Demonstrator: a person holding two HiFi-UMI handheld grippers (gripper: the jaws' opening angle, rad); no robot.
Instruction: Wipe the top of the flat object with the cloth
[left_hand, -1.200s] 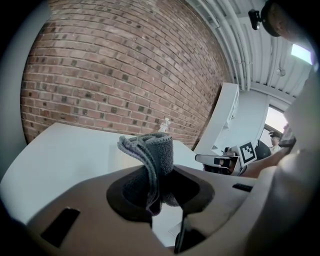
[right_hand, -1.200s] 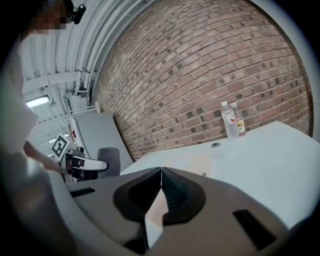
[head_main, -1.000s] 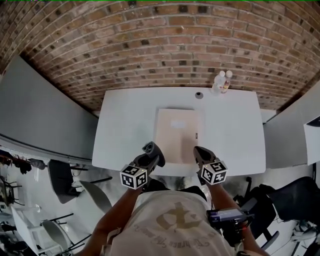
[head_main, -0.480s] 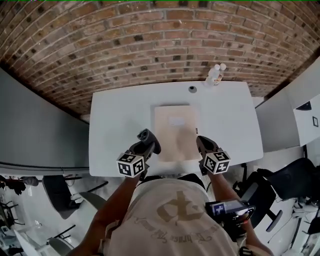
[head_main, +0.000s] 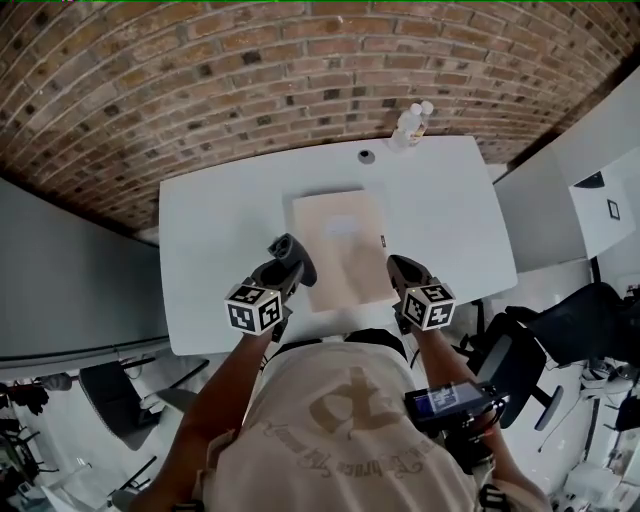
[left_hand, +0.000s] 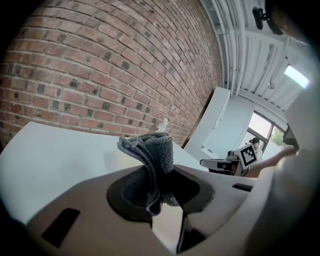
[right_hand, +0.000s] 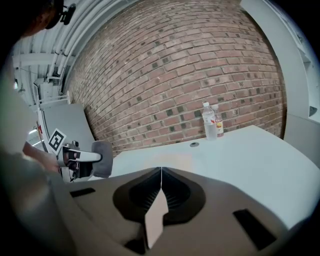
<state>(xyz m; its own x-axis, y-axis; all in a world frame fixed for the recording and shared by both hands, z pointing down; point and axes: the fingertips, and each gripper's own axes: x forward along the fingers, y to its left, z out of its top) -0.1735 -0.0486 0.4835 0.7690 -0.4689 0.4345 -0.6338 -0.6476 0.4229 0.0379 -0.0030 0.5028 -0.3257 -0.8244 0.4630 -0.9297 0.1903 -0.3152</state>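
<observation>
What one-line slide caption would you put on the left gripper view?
Left gripper clamped on a bunched grey cloth above the white table, brick wall behind.

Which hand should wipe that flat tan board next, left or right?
Probably left. The left gripper is shut on the grey cloth, right by the tan board's near left edge. The right gripper is shut and empty.

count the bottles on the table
2. Both stand at the far edge of the table: a clear bottle and a labelled bottle close beside it. None seems hidden.
</observation>
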